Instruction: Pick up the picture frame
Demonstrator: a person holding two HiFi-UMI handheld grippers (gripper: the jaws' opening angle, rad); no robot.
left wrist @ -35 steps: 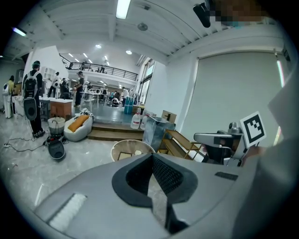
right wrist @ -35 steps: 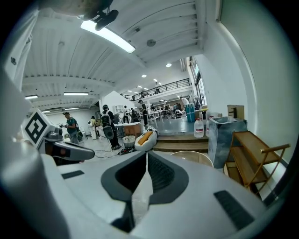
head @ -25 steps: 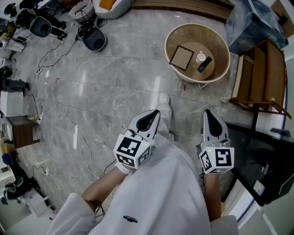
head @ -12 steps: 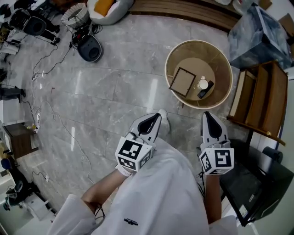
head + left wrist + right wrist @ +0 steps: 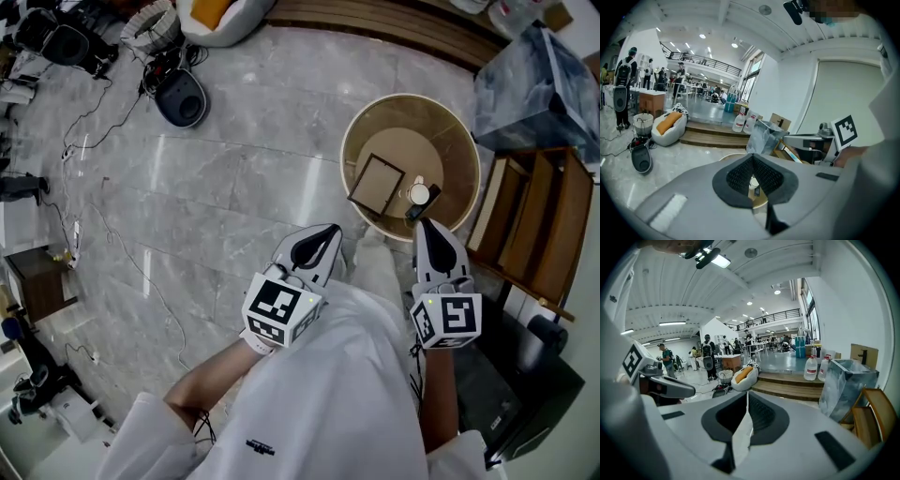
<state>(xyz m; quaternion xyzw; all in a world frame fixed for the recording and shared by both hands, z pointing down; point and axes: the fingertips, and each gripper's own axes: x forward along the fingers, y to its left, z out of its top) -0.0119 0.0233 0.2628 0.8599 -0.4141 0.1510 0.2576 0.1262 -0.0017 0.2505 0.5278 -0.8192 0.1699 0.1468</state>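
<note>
A: How much of the task can be counted as done?

B: Nothing yet. The square picture frame with a thin dark border and brown panel (image 5: 376,184) has not been lifted. It is seen inside the round tan tub with the tall pale rim (image 5: 361,122), on the left part of its floor. No gripper is touching it.

A: How are the jaws set?

B: The left gripper (image 5: 330,230) is held short of the tub with its tips pressed together and nothing between them. The right gripper (image 5: 421,223) is shown at the near rim, likewise closed on nothing. The reach, an opening of the jaws and the grasp are judged to be left.

A: And the count?

B: One frame, one tub and two grippers are counted. One small white round cup (image 5: 419,194) and one small dark oblong object (image 5: 419,210) are also counted beside the frame, apart from it.
</note>
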